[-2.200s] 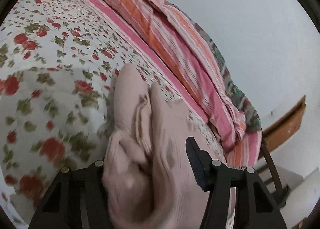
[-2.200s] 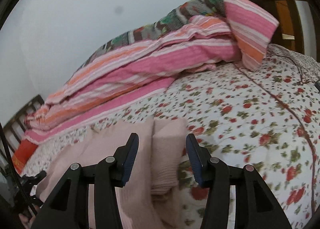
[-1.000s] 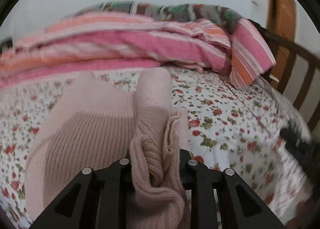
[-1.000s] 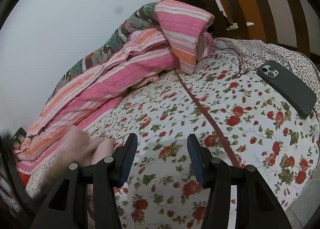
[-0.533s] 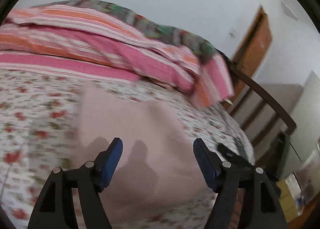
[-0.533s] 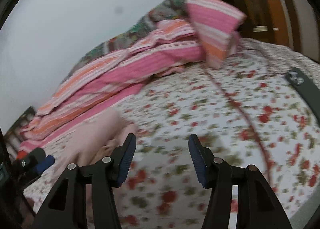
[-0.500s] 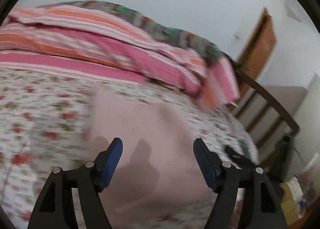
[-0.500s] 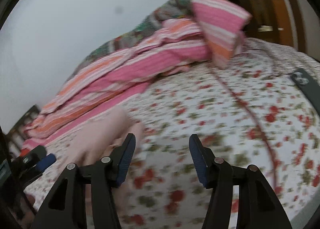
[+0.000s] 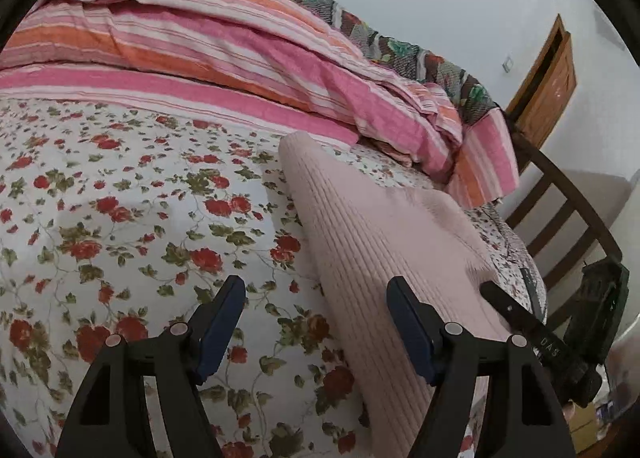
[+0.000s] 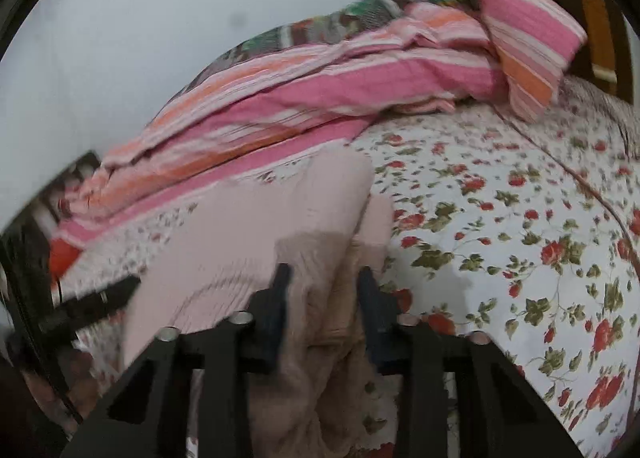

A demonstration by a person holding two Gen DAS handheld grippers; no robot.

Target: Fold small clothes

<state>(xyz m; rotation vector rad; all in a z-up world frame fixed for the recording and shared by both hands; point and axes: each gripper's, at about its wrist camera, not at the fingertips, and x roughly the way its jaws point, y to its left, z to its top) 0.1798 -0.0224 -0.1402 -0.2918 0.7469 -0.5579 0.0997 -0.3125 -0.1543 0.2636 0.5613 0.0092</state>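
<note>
Right now the pale pink ribbed knit garment lies on the floral bedsheet of the bed, near the front edge, with the striped pink and orange blanket heaped along the far side. The left hand-held gripper hangs with its jaws apart and empty; only its right finger overlaps the knit's left fold. The right hand-held gripper has just been closing, and a bunched wad of the garment's right side sits between its narrowed jaws, seemingly pinched.

The main risk is that this pinch takes several layers at once, so pulling it over would drag the whole piece askew rather than lay a clean fold. With the left side unheld, the soft knit could slide on the sheet or spill toward the bed's near edge.
</note>
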